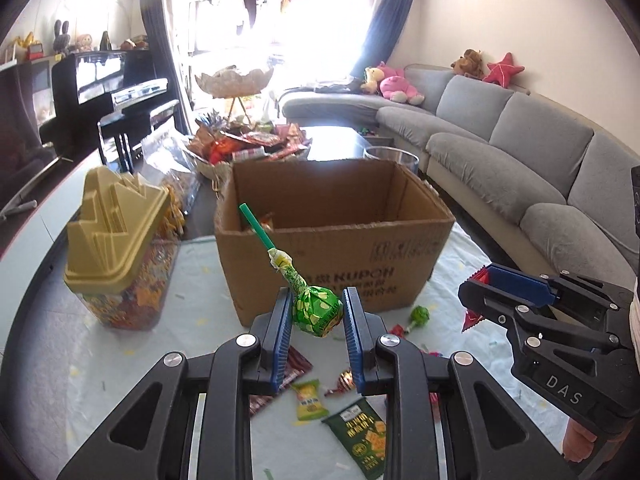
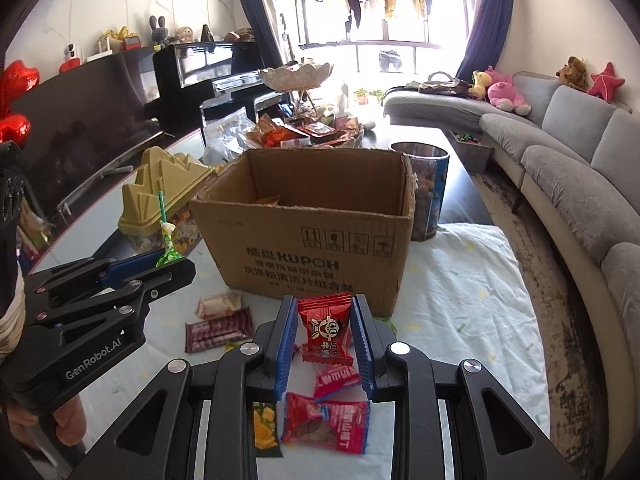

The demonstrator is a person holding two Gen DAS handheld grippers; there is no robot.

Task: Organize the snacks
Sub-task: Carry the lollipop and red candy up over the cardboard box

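**Living-room table, snacks half gathered**

Sunlit living room, grey sofa behind; a white cloth covers the table where an open cardboard box [image 2: 312, 240] stands. Inside it only a few wrappers show, while several packets still lie loose on the cloth, so most sorting seems left. The left gripper [image 1: 316, 316] clamps a green-wrapped lollipop [image 1: 316, 312], stick tilted toward the box. The right gripper [image 2: 325, 330] pinches a red candy packet [image 2: 326, 326] with a cartoon face, raised just before the box.

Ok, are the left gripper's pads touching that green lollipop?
Touching. The left wrist view shows both blue pads of the left gripper pressed against the green lollipop, held above the table.
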